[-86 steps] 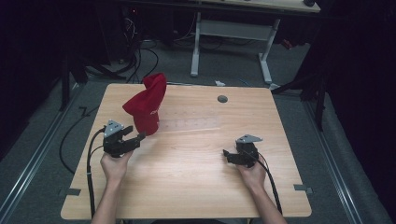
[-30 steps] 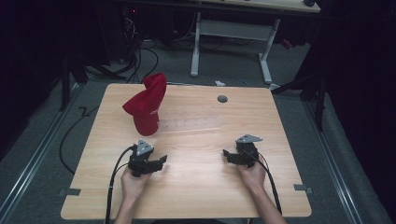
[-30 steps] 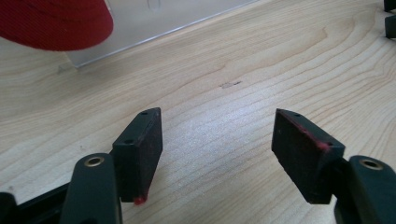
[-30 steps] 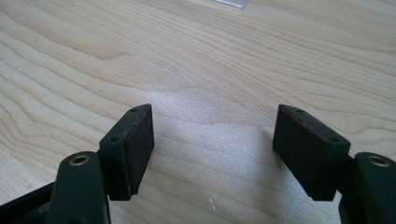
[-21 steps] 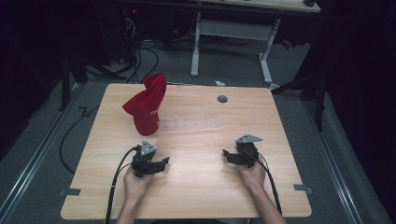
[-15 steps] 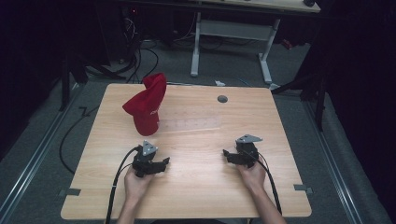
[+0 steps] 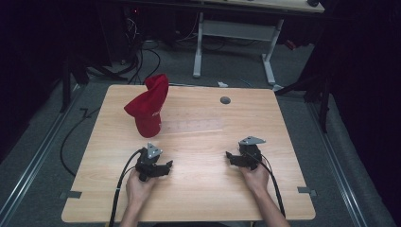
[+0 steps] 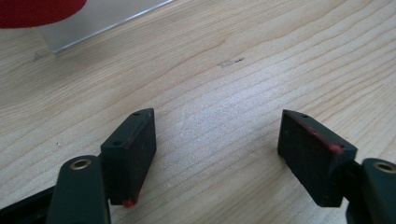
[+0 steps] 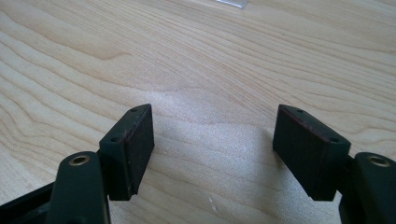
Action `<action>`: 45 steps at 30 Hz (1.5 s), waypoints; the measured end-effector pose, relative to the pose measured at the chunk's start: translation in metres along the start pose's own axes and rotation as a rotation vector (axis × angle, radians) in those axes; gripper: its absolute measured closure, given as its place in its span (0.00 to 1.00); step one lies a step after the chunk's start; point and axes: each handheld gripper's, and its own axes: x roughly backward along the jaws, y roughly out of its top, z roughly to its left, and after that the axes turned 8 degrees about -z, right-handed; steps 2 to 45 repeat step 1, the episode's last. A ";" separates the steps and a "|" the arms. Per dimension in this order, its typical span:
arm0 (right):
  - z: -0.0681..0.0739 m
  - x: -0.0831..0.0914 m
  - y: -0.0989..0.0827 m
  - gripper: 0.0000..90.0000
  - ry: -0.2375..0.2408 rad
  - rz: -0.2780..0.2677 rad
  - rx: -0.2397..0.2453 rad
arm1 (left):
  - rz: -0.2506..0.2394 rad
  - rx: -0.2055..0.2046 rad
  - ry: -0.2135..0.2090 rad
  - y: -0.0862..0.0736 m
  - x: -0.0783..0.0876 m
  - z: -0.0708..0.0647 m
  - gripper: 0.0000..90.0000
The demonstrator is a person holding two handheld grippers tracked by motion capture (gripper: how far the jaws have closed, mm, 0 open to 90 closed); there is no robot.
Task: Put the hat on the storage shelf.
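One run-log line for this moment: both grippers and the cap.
left gripper: open, empty, jaws just opening | right gripper: open, empty | red fabric cap: propped on clear stand, untouched | light wooden table: both hands resting

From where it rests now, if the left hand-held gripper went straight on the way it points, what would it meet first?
Probably nothing on the table: the left hand-held gripper points across the bare table toward the right hand-held gripper, which lies roughly in that line. The red cap sits off to the side.

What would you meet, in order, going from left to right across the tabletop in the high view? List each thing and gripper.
Red cap → left gripper → small grey disc → right gripper.
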 end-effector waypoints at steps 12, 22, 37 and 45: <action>0.000 0.000 0.000 0.33 0.000 0.000 0.000 | 0.000 0.000 0.000 0.000 0.000 0.000 0.31; 0.000 0.000 0.000 0.33 0.000 0.000 0.000 | 0.000 0.000 0.000 0.000 0.000 0.000 0.31; 0.000 0.000 0.000 0.33 0.000 0.000 0.000 | 0.000 0.000 0.000 0.000 0.000 0.000 0.31; 0.000 0.000 0.000 0.33 0.000 0.000 0.000 | 0.000 0.000 0.000 0.000 0.000 0.000 0.31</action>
